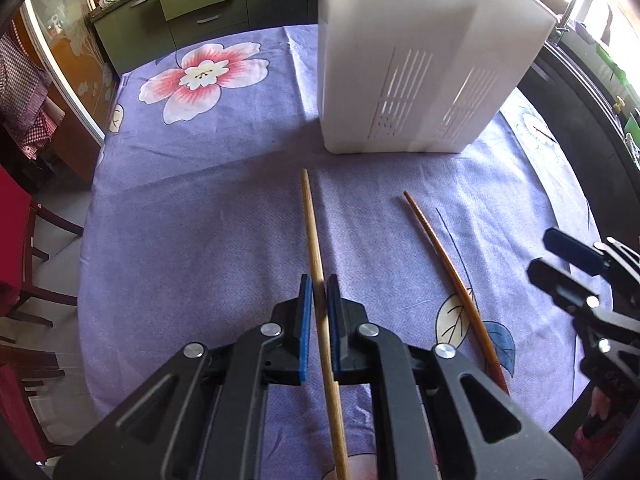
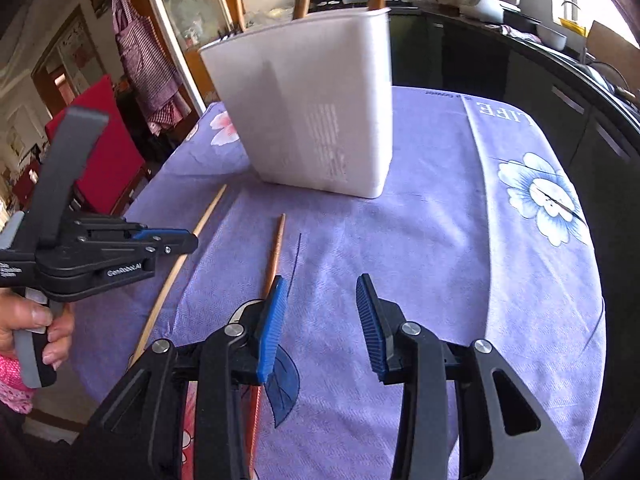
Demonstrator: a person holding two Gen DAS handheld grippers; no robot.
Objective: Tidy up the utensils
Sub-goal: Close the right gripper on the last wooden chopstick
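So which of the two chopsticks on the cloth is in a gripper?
The lighter, pale wooden chopstick: it runs between the left gripper pads. The darker reddish chopstick lies free on the cloth beside the open right gripper.

Purple floral tablecloth (image 1: 192,184), dark green kitchen cabinets (image 1: 200,12), red chair (image 2: 100,148), bright window light
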